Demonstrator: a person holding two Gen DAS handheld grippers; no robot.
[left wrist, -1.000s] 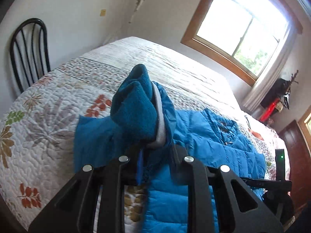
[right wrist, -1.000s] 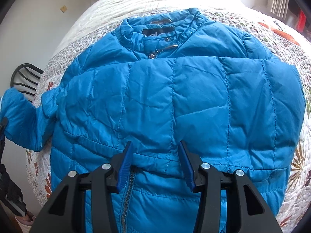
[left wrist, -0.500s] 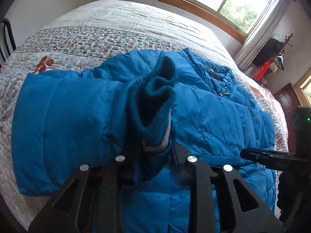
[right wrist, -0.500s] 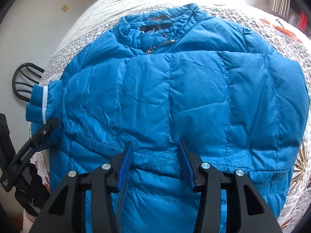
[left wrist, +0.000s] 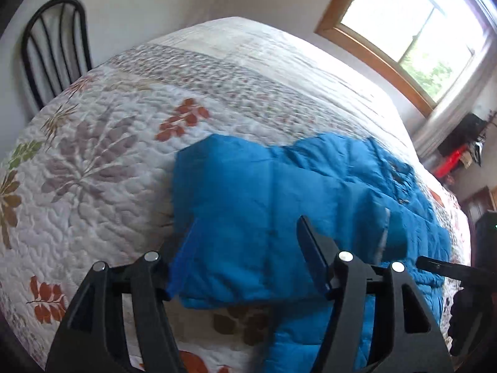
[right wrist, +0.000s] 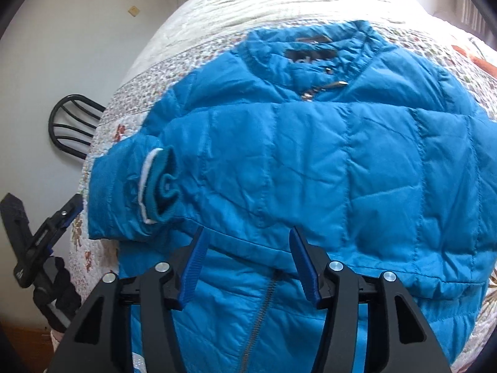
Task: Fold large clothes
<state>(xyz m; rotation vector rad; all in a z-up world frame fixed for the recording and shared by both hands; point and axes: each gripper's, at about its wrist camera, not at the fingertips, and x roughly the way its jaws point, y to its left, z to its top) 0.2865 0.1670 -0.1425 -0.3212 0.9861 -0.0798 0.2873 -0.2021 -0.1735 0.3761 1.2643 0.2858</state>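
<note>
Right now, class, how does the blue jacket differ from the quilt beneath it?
The jacket is plain blue; the quilt is white with leaf prints. The jacket is wrinkled, with a sleeve folded in; the quilt lies spread smooth. The jacket covers only part of the quilt. Both show stitched quilting.

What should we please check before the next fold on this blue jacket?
1. Left sleeve folded over the jacket front: ok, its cuff lies on the chest.
2. Left gripper free of the cuff: ok, the jaws are opening with no cloth pinched between them.
3. Right gripper free: ok, the jaws are opening just above the jacket, gripping nothing.
4. Right sleeve folded across the front: ok.
5. Cuff flat: not ok, it is curled up.
6. Hem square on the quilt: cannot tell, out of view.
</note>
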